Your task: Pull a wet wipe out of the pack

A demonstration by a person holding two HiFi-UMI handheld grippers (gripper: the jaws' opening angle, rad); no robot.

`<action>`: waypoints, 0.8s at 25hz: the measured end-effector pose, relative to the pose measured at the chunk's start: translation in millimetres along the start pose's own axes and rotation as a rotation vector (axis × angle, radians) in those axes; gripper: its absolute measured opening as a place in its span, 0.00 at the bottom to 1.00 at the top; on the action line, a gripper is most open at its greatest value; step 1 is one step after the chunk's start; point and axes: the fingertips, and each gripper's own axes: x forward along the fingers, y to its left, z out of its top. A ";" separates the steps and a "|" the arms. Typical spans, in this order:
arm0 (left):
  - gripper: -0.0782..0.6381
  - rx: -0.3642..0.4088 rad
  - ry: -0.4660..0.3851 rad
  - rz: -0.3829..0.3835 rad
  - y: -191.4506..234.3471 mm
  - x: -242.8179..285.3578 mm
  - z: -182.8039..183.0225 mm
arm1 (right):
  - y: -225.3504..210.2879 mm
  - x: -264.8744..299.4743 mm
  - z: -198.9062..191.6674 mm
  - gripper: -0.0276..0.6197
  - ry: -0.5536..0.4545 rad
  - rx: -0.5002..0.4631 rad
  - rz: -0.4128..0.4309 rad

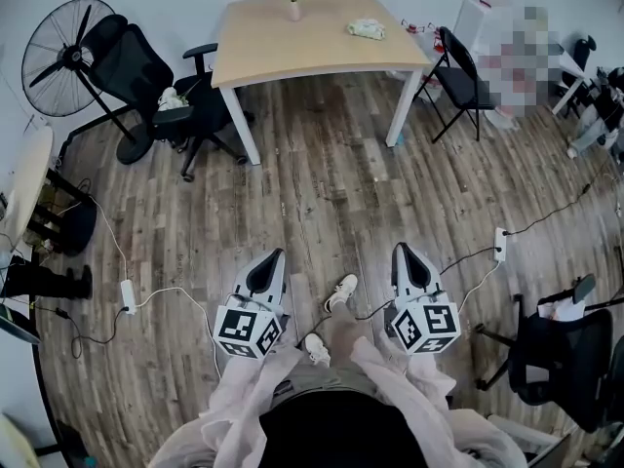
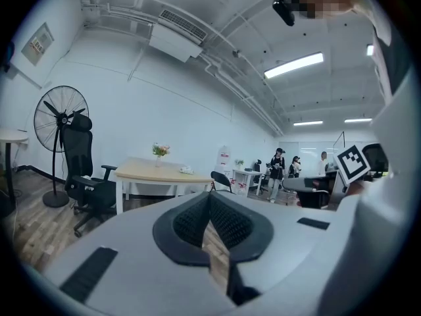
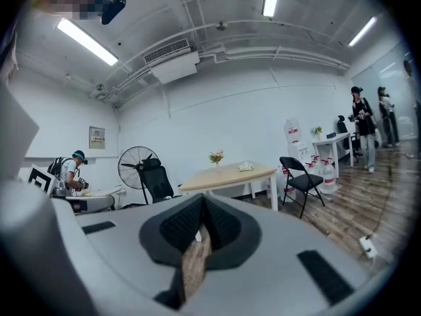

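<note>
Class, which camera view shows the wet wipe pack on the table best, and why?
The head view: it looks down on the wipe pack lying on the table. Both gripper views show only a tiny side-on shape far off.

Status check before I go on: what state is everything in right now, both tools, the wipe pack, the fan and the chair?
Left tool: shut, empty.
Right tool: shut, empty.
Wet wipe pack: lying on the table, untouched, far from both tools.
Flower vase: upright on the table.
Fan: not spinning.
Folding chair: unfolded, unoccupied.
</note>
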 end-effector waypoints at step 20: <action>0.12 -0.018 0.006 -0.001 52.1 143.2 18.4 | -57.5 134.7 13.9 0.06 0.056 -0.017 0.019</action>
